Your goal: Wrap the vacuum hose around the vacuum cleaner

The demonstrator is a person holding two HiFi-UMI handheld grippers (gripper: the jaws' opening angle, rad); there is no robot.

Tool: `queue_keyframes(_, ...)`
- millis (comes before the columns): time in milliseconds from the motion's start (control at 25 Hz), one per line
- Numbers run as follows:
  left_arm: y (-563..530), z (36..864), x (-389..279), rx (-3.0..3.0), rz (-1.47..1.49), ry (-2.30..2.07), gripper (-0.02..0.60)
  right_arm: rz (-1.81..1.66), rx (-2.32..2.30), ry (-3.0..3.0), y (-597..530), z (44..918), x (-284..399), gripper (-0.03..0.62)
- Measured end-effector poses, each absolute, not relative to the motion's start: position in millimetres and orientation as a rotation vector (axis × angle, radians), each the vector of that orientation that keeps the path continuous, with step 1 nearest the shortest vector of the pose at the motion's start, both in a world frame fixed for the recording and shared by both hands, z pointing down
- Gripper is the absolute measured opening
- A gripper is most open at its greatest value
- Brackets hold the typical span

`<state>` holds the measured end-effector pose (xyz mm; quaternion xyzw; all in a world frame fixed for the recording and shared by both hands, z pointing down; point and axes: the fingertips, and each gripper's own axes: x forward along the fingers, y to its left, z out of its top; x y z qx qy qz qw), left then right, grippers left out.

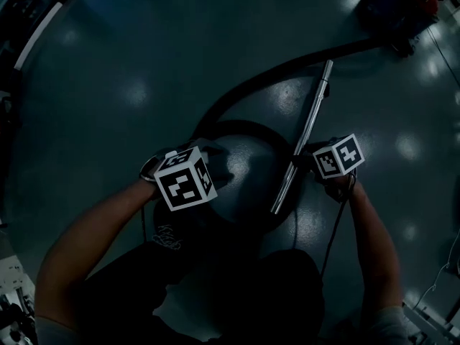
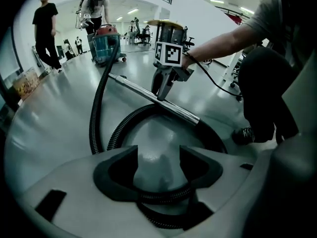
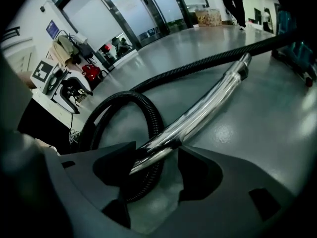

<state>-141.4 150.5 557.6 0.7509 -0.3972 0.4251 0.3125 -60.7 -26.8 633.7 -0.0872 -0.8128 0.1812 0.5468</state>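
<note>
The red vacuum cleaner [image 1: 399, 6] stands far off at the top right; it also shows as vacuum cleaner [image 2: 105, 43]. Its black ribbed hose [image 1: 280, 69] runs to me and lies in a loop on the floor. A shiny metal wand [image 1: 309, 124] joins the loop's end. My right gripper [image 3: 157, 150] is shut on the wand [image 3: 198, 115] near its hose end, also seen as right gripper [image 2: 161, 94]. My left gripper [image 2: 158, 155] hangs open over the loop. The hose [image 2: 161, 198] crosses under its jaws from finger to finger.
The floor is smooth, grey and glossy. Two people [image 2: 47, 29] stand near the vacuum cleaner, with a round table [image 2: 168, 26] behind. My own legs and shoe [image 2: 245, 135] are close on the right. Cables trail from both grippers.
</note>
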Motion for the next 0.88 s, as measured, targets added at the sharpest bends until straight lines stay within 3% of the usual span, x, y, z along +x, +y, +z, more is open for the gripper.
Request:
queue_keyframes(560,113.2,612.2,-146.4,2.031,1.119,-1.016,0.268,0.155,-0.133,-1.892,-42.8,635.7,-58.3,0.241)
queue_keyframes(880,88.3,632.8,-176.3,2.010,1.162,-1.043,0.268,0.413,0.058,-1.934,-61.9,631.2,-53.6,0.244)
